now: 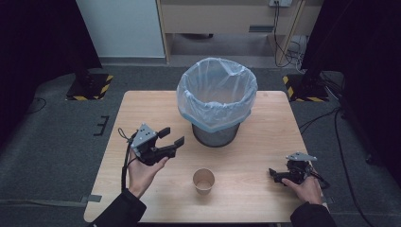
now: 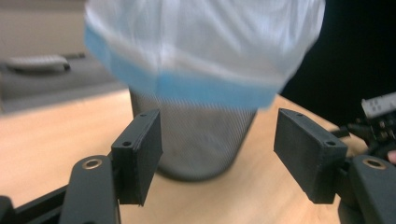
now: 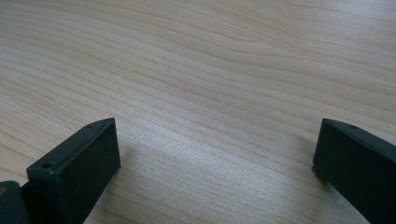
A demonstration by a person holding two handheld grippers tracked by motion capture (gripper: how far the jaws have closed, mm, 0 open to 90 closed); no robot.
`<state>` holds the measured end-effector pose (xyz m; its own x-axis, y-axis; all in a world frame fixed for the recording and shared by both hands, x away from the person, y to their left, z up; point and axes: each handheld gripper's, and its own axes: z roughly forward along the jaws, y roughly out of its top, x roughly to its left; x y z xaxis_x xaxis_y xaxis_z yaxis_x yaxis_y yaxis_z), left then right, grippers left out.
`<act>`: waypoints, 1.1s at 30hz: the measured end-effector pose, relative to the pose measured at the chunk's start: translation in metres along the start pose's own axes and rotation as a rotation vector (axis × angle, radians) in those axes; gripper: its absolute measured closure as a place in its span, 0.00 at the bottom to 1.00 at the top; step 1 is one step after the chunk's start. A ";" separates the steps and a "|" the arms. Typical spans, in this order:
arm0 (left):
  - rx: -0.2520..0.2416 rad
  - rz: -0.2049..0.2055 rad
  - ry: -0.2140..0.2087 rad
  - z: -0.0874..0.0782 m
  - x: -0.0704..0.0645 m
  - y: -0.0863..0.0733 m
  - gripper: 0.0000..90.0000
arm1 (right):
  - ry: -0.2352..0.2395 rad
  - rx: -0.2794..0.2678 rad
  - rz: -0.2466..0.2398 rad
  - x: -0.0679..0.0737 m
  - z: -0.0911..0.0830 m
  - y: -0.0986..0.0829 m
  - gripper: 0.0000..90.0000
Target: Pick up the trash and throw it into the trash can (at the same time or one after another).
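**Desk:** Black jaws, both sets spread wide. What am I captioning?

**Operator:** I have the left gripper (image 1: 171, 137) raised off the table (image 1: 265, 142), jaws wide and holding nothing, aimed at the mesh bin (image 1: 215, 134). In the left gripper view the bin's dark mesh wall (image 2: 201, 140) stands straight ahead between the jaws, a little way beyond them, with the white liner bag (image 2: 205, 42) and its blue hem folded over the rim.

**Desk:** And the other hand?

**Operator:** My right gripper (image 1: 275, 175) rests low at the table's near right corner, jaws wide too, gripping nothing. The right gripper view looks along them at bare wood grain (image 3: 210, 93).

**Desk:** Where is the cup?

**Operator:** The paper cup (image 1: 204, 181) stands upright and open, apparently empty, between the two grippers. It sits to the right of the left gripper and nearer to me, to the left of the right one, touching neither. The bin is beyond it.

**Desk:** How far along, then?

**Operator:** By my reading, nothing is done yet. The cup is ungrasped on the table, and the bag's inside looks empty as far as I can see. Taking the cup, carrying it and dropping it all remain.

**Desk:** Anything in the way?

**Operator:** Little. The tabletop carries the bin and cup alone. The bin's tall rim must be cleared from above, and cables (image 1: 288, 47) and striped stand feet (image 1: 90, 87) lie on the floor, well away.
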<state>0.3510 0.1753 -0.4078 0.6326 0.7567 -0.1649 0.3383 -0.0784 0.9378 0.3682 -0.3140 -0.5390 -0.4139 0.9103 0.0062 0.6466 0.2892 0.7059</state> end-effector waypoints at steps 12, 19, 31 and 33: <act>0.193 0.010 -0.081 0.023 -0.020 -0.046 0.39 | 0.000 0.000 0.000 0.000 0.000 0.000 0.01; 0.278 0.018 -0.135 0.035 -0.032 -0.060 0.46 | 0.000 0.000 0.000 0.000 0.000 0.000 0.01; 0.352 0.007 -0.177 0.043 -0.039 -0.070 0.67 | 0.000 0.000 0.000 0.000 0.000 0.000 0.01; 0.365 0.009 -0.175 0.044 -0.039 -0.070 0.71 | 0.000 0.000 0.000 0.000 0.000 0.000 0.01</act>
<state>0.3328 0.1226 -0.4807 0.7355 0.6351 -0.2361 0.5370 -0.3339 0.7747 0.3682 -0.3140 -0.5390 -0.4143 0.9101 0.0064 0.6464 0.2893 0.7060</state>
